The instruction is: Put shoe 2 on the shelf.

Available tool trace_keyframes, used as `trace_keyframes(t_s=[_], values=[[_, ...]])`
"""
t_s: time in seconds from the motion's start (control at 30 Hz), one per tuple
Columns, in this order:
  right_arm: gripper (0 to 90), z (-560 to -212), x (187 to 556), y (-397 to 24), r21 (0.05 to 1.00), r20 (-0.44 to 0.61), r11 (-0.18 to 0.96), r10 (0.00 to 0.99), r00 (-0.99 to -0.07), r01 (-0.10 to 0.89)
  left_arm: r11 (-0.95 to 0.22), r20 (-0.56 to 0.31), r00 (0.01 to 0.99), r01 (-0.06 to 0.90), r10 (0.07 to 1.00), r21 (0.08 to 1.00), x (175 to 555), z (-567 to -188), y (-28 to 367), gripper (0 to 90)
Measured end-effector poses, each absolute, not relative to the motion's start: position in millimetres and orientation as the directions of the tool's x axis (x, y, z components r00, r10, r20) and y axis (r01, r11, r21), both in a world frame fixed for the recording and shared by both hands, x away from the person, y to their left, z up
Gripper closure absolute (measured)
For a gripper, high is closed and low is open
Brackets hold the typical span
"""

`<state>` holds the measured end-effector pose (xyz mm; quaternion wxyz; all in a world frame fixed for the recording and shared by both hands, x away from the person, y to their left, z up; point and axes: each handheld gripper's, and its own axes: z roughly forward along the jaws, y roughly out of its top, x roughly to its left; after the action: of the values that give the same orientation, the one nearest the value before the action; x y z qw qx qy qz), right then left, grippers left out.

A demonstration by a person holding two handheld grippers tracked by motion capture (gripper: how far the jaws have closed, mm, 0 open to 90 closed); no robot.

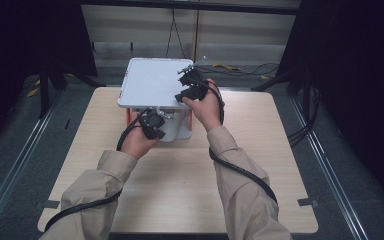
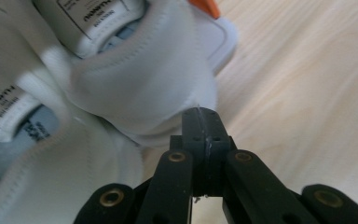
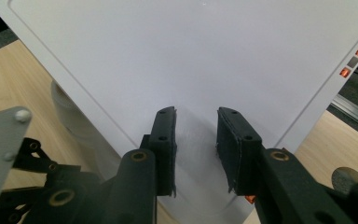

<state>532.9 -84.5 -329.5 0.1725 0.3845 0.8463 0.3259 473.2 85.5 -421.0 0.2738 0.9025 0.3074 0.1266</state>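
Here we are at the white box (image 1: pixel 156 107) sitting toward the far middle of the tabletop (image 1: pixel 180 180), its big flat white lid (image 1: pixel 152 82) tipped up over it, with orange posts or corners showing beneath. Left hand-held gripper (image 1: pixel 152 125) is down at the near front of the box, just under the lid's near edge, and in its own view the two black jaws are pressed together, fully closed (image 2: pixel 200 135), with what looks like a thin clear thread or edge caught between them — hard to tell what it is. Right behind those jaws, touching or nearly so, a pair of white shoes (image 2: pixel 135 79) lies inside the box, padded collars up. There's writing on the tongue labels (image 2: pixel 93 18), black letters on white, but they are turned away and blurred, so I can't read the brand for certain. Over on the right side of the box, the right hand-held gripper (image 1: pixel 192 85) is up on the lid's right-hand part; its own view shows the jaws partway apart (image 3: pixel 196 144), hanging right over the lid's smooth white surface (image 3: pixel 168 56), nothing between them, and whether the tips touch the lid I can't tell. Near the lid's edge, two small orange marks and a grey one (image 3: pixel 353 60).
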Motion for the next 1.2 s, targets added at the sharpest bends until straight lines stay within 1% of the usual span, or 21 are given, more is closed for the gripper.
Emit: trace_keyframes(t_s=[0.03,0.07,0.1,0.13,0.17,0.23,0.27,0.3,0.33,0.37,0.4,0.43,0.47,0.53,0.6,0.73,0.77,0.87,0.97,1.03,1.2], values=[[67.9,-329.4,532.9,-84.6,0.685,-0.041,0.491,0.764,-0.644,0.539,-0.652,0.035,0.782,0.492,0.622,0.577,469.9,-419.0,86.3,86.4],[67.7,-329.1,532.8,-84.6,0.683,-0.043,0.492,0.765,-0.643,0.539,-0.656,0.036,0.788,0.485,0.615,0.578,466.2,-417.1,87.0,84.0],[65.8,-328.3,531.2,-84.5,0.677,-0.059,0.506,0.761,-0.646,0.535,-0.653,0.011,0.793,0.493,0.609,0.575,461.6,-416.1,88.1,77.3],[65.8,-328.3,531.2,-84.5,0.677,-0.059,0.506,0.761,-0.646,0.535,-0.646,-0.024,0.797,0.506,0.603,0.572,459.5,-416.1,89.6,77.3],[64.8,-327.6,530.2,-84.5,0.672,-0.056,0.506,0.763,-0.644,0.54,-0.633,-0.058,0.795,0.522,0.603,0.572,456.1,-416.8,91.3,74.7],[62.5,-324.1,525.2,-86.9,0.677,-0.049,0.5,0.763,-0.645,0.54,-0.63,-0.089,0.792,0.543,0.604,0.555,447.1,-418.9,98.6,66.5],[62.5,-324.1,525.2,-86.9,0.677,-0.049,0.5,0.763,-0.645,0.54,-0.63,-0.089,0.792,0.543,0.604,0.555,447.1,-418.9,98.6,63.6],[61.3,-321.9,522.9,-88.2,0.681,-0.048,0.498,0.762,-0.646,0.537,-0.625,-0.095,0.789,0.548,0.607,0.557,444.8,-419.8,102.8,63.6],[59.4,-319.1,520.1,-90.2,0.685,-0.048,0.496,0.762,-0.646,0.534,-0.62,-0.097,0.786,0.55,0.61,0.559,443.0,-420.2,105.1,60.0],[57.4,-315.1,515.4,-93.2,0.689,-0.048,0.498,0.757,-0.652,0.528,-0.616,-0.112,0.78,0.564,0.615,0.55,438.8,-420.8,110.9,53.4],[55.3,-313.6,512.8,-95.2,0.689,-0.053,0.501,0.755,-0.653,0.524,-0.616,-0.112,0.78,0.564,0.615,0.55,438.8,-420.8,110.9,50.1],[52.6,-312.3,510.4,-97.3,0.687,-0.063,0.506,0.756,-0.651,0.521,-0.602,-0.133,0.771,0.581,0.623,0.547,436.8,-421.4,113.5,48.0],[52.6,-312.3,510.4,-97.3,0.687,-0.063,0.506,0.756,-0.651,0.521,-0.605,-0.13,0.768,0.586,0.628,0.539,434.7,-421.5,115.8,48.0],[49.2,-310.2,505.6,-102.3,0.688,-0.063,0.501,0.761,-0.645,0.524,-0.601,-0.122,0.763,0.587,0.635,0.543,431.9,-421.8,120.2,43.8],[45.6,-309.6,500.1,-108.3,0.696,-0.041,0.492,0.755,-0.655,0.524,-0.595,-0.128,0.758,0.593,0.639,0.543,428.5,-421.9,124.6,40.4],[37.9,-315.2,486.8,-121.0,0.703,0.008,0.477,0.736,-0.677,0.528,-0.618,-0.094,0.765,0.581,0.638,0.53,421.8,-424.1,132.0,34.7],[31.9,-320.2,479.3,-128.6,0.704,0.023,0.466,0.739,-0.673,0.536,-0.611,-0.104,0.759,0.59,0.643,0.527,419.9,-425.4,133.4,33.0],[30.8,-327.4,472.2,-136.4,0.705,0.05,0.46,0.727,-0.685,0.54,-0.623,-0.089,0.761,0.586,0.642,0.519,416.6,-428.8,139.7,30.9],[24.9,-340.1,460.4,-146.3,0.685,0.054,0.476,0.722,-0.69,0.552,-0.614,-0.096,0.754,0.596,0.65,0.518,412.6,-433.4,146.3,29.6],[24.2,-349.6,451.5,-152.6,0.681,0.063,0.479,0.716,-0.696,0.554,-0.618,-0.086,0.754,0.593,0.651,0.517,409.7,-436.7,151.3,28.8],[22.9,-378.3,430.6,-166.5,0.648,0.066,0.51,0.703,-0.708,0.567,-0.601,-0.1,0.741,0.609,0.664,0.517,402.4,-448.3,162.0,27.0]])
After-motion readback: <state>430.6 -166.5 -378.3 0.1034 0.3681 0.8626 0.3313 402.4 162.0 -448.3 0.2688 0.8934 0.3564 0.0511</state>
